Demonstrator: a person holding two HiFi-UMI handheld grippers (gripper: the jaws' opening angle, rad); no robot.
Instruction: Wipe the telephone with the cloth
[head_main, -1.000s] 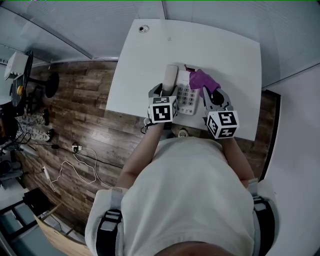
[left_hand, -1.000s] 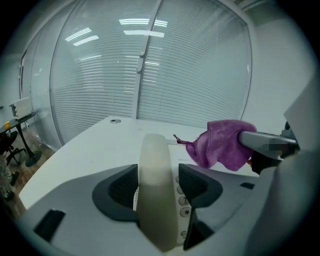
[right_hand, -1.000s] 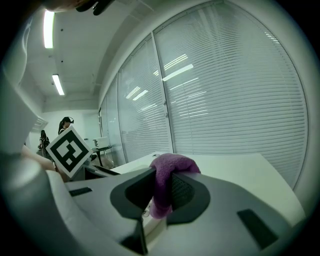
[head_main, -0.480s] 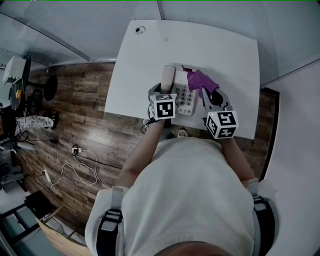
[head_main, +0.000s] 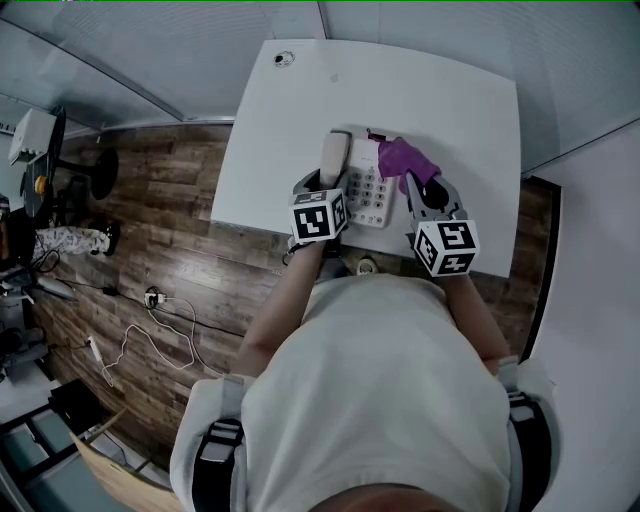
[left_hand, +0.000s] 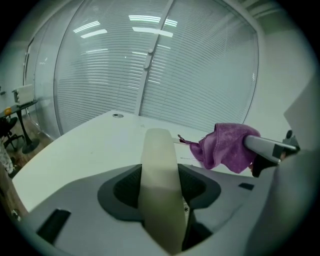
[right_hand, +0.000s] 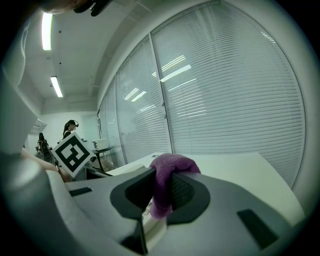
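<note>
Left hand-held gripper (head_main: 326, 188), jaws just closing, clamps the handset (head_main: 337, 155) at 9 o'clock on the telephone (head_main: 372, 196). The right hand-held gripper (head_main: 425, 186) pinches the purple cloth (head_main: 405, 158) over its 1 o'clock corner, mid-tabletop (head_main: 450, 110).

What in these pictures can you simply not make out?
- Print on the telephone's keys: head view, too small.
- Handset's near end: head view, behind the left tool, whose jaws have just been closing with the handset between them.
- Telephone's far right corner: head view, covered by the cloth in the right tool.
- Small round thing at the table's far corner: head view, too small to name.
</note>
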